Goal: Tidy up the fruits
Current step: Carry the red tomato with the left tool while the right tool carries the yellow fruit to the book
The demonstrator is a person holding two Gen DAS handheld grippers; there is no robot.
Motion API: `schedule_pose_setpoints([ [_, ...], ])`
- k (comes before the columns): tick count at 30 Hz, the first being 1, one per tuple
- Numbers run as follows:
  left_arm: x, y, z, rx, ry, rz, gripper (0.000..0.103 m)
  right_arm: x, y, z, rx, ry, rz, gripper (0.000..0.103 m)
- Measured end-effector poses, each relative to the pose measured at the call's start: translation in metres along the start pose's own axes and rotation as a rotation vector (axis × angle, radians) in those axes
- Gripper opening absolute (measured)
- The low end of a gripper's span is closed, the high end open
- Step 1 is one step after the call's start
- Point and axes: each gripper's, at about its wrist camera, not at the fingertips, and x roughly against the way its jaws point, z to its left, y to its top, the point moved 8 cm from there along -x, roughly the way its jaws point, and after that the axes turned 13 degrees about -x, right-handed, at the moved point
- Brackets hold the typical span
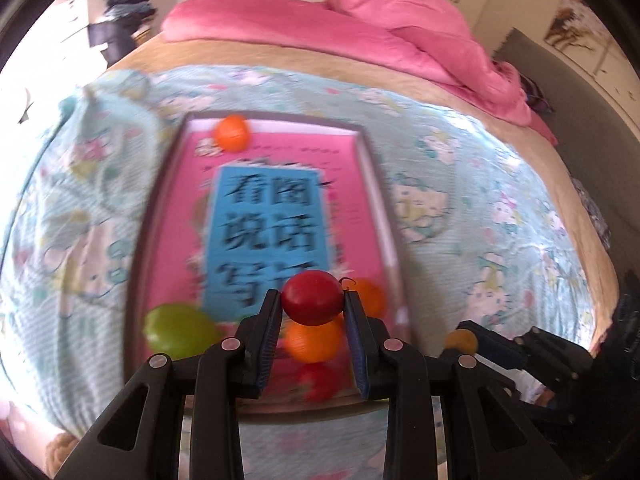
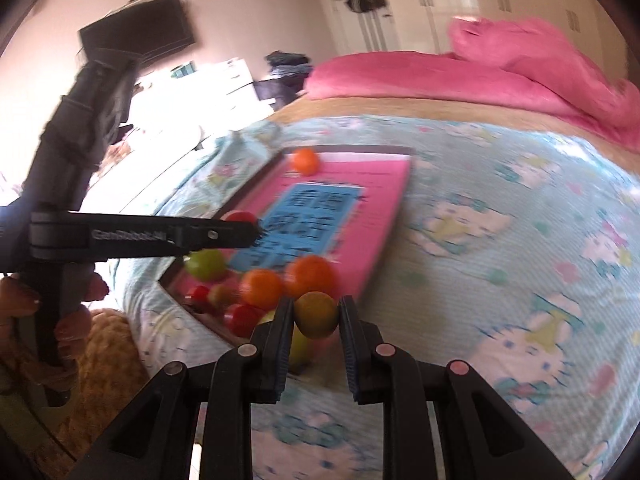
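A red fruit [image 1: 313, 298] sits clamped between the fingers of the left gripper [image 1: 312, 304], held above the near end of a tray [image 1: 374, 168]. The right gripper [image 2: 316, 316] grips a yellow-green fruit [image 2: 316, 315] between its fingers in the same way, over the tray's near corner. Below them, at the tray's near end, lie two oranges [image 2: 262, 288], a green fruit [image 2: 206, 264] and small red ones [image 2: 242, 318]. Another orange [image 1: 232, 132] rests alone at the far end. A pink book [image 1: 264, 208] with a blue label lines the tray, which lies on a patterned bedspread [image 1: 480, 200] on the bed, a pink quilt [image 1: 380, 28] behind it.
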Motion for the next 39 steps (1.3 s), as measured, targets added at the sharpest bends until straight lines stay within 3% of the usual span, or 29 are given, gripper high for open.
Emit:
schedule_pose_setpoints([
  [7, -0.006, -0.017, 0.027, 0.061, -0.001, 0.008, 0.032, -0.028, -0.01, 0.06, 0.116, 0.042, 0.063, 0.023],
  [14, -0.009, -0.021, 0.034, 0.08, -0.033, 0.002, 0.032, -0.053, -0.018, 0.087, 0.197, 0.035, 0.103, 0.023],
  [39, -0.019, -0.026, 0.031, 0.088, -0.068, 0.028, 0.032, -0.079, -0.029, 0.084, 0.221, -0.006, 0.132, 0.024],
])
